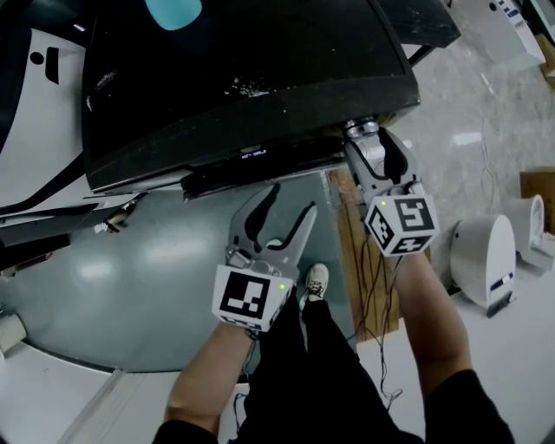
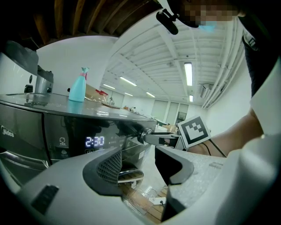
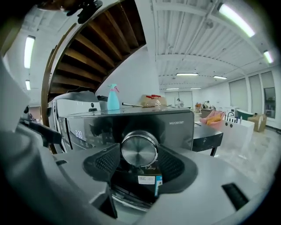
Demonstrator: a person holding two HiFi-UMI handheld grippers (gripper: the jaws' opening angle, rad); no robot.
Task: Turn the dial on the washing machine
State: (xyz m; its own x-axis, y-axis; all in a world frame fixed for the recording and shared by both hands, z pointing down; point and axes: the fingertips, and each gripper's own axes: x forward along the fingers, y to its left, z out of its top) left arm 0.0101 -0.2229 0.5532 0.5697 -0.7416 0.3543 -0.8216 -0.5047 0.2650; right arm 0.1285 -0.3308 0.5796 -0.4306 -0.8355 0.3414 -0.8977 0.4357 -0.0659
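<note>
Looking steeply down, the head view shows the dark, glossy top of the washing machine [image 1: 243, 78] filling the upper part of the frame, with a teal spray bottle [image 1: 173, 10] standing at its far edge and a small lit display [image 1: 253, 153] on its front panel. The right gripper [image 1: 364, 132] reaches in to the panel's right end, its jaw tips at the silver dial [image 1: 357, 127], and its marker cube [image 1: 401, 223] faces up. The left gripper [image 1: 290, 201] hangs lower, in front of the machine and apart from it, with its jaws spread; a pale shoe [image 1: 316, 282] shows on the floor beneath. In the left gripper view the jaws of the left gripper [image 2: 138, 165] stand wide apart with nothing between them. Beyond them the display [image 2: 94, 141] glows 2:30, the spray bottle [image 2: 78, 86] stands on the machine's top, and the right gripper [image 2: 149, 137] meets the panel at the machine's corner. In the right gripper view the right gripper [image 3: 139, 161] is clamped on the dial [image 3: 139, 149]: the round brushed-metal knob sits squarely between the two ribbed pads [image 3: 109, 163], which press against its rim on either side. A small printed label [image 3: 147, 179] sits just below the knob.
</note>
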